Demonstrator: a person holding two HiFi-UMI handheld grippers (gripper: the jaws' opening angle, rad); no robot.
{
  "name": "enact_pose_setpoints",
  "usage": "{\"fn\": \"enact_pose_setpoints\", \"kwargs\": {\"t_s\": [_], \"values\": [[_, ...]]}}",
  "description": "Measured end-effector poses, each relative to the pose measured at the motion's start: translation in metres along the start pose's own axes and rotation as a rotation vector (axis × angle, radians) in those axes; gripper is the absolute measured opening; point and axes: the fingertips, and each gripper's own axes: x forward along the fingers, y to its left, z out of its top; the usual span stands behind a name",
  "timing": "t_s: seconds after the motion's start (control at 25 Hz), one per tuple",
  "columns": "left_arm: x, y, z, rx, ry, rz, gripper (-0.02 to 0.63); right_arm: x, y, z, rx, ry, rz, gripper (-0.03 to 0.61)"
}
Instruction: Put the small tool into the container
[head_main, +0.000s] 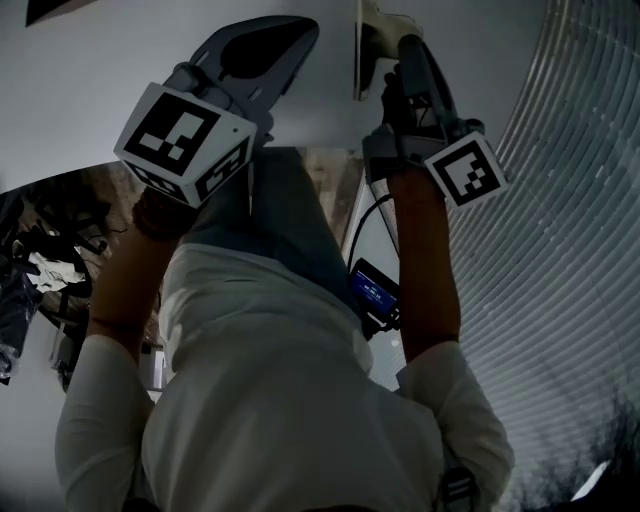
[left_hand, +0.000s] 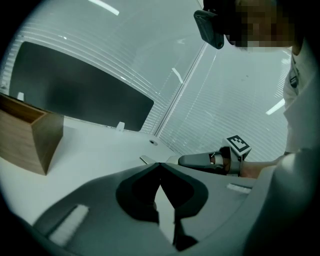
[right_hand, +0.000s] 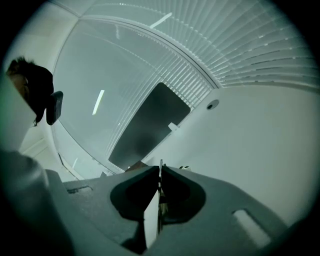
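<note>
A wooden box (left_hand: 31, 136) stands on the white table (left_hand: 105, 145) at the left of the left gripper view. My left gripper (left_hand: 159, 165) is shut, its tips touching with nothing between them, and it hovers over bare table to the right of the box. My right gripper (right_hand: 160, 166) is also shut and empty; a sliver of the wooden box (right_hand: 134, 166) shows just beyond its tips. In the head view both the left gripper (head_main: 303, 28) and the right gripper (head_main: 404, 48) are held out over the white surface. No small tool shows in any view.
A dark panel (left_hand: 80, 92) stands along the table's far edge before slatted blinds (left_hand: 225, 100). The table has a round cable hole (left_hand: 153, 142). A small device with a blue screen (head_main: 374, 291) hangs at the person's waist. Clutter (head_main: 40, 270) lies at the left.
</note>
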Motion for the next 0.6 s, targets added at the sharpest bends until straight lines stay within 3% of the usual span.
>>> {"fn": "enact_pose_setpoints", "kwargs": {"t_s": [0.6], "values": [[-0.061, -0.005, -0.006, -0.009, -0.093, 0.092, 0.003, -0.011, 0.064, -0.029, -0.096, 0.068, 0.157, 0.015]]}}
